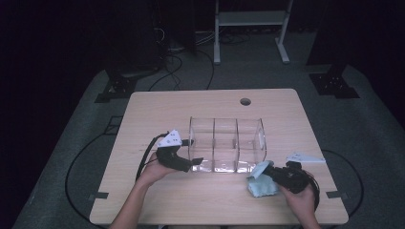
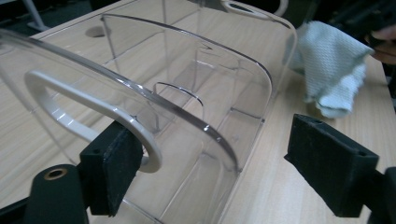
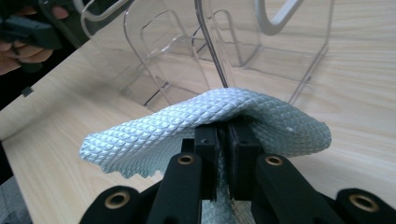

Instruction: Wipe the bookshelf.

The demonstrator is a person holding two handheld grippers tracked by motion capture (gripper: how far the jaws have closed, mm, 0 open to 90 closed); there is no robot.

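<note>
A clear plastic organiser (image 1: 227, 143) with three compartments stands on the wooden table (image 1: 157, 109). My left gripper (image 1: 195, 151) is at its left end and open, one jaw on each side of the end wall. In the left gripper view the organiser (image 2: 187, 93) fills the space between the jaws: the left pad (image 2: 112, 172) sits by a white loop handle (image 2: 60, 93), while the right pad (image 2: 327, 172) stands off the wall. My right gripper (image 1: 263, 170) is shut on a light blue cloth (image 1: 261, 185) at the organiser's front right corner. The cloth (image 3: 187, 126) drapes over the closed jaws (image 3: 228, 140).
A round cable hole (image 1: 245, 101) lies near the table's far edge. Beyond the table stand a white frame (image 1: 250, 19) and black stand bases (image 1: 122, 86), with cables on the grey floor. The person's other hand (image 3: 18, 51) shows far off in the right gripper view.
</note>
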